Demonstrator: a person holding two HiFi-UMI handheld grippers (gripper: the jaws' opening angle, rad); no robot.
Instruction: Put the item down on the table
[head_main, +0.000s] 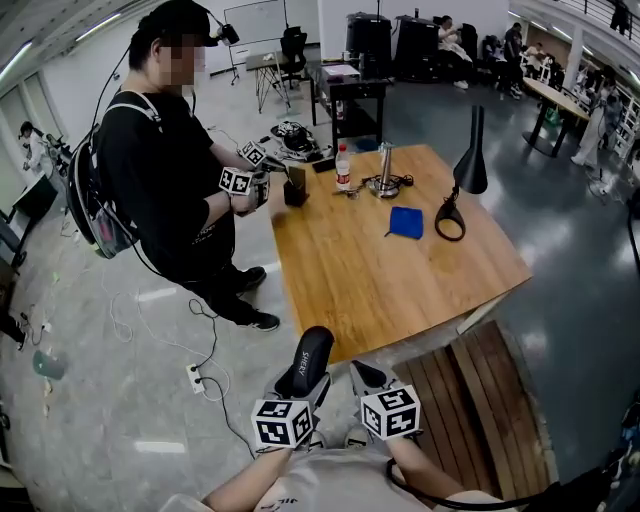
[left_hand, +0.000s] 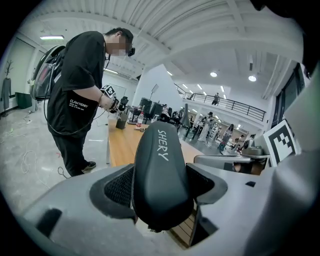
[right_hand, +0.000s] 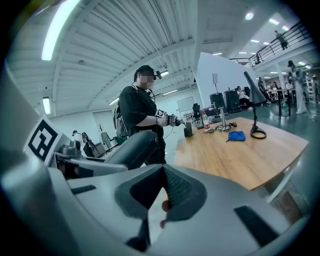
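A black oblong case (head_main: 305, 362) printed "SHERY" is held off the near edge of the wooden table (head_main: 400, 280), above the floor. My left gripper (head_main: 302, 386) is shut on it. In the left gripper view the case (left_hand: 160, 170) fills the gap between the jaws and both pads press its sides. Just right of it, my right gripper (head_main: 368, 376) is shut with nothing in it. In the right gripper view that gripper's (right_hand: 162, 200) pads meet, and the case (right_hand: 132, 147) shows at the left.
On the table's far half are a blue cloth (head_main: 406, 222), a black desk lamp (head_main: 462, 180), a water bottle (head_main: 343, 168), a metal stand (head_main: 385, 170) and a black cup (head_main: 294, 190). A person (head_main: 165, 170) with grippers stands at the far left corner. Wooden slats (head_main: 480, 400) lie below the near edge.
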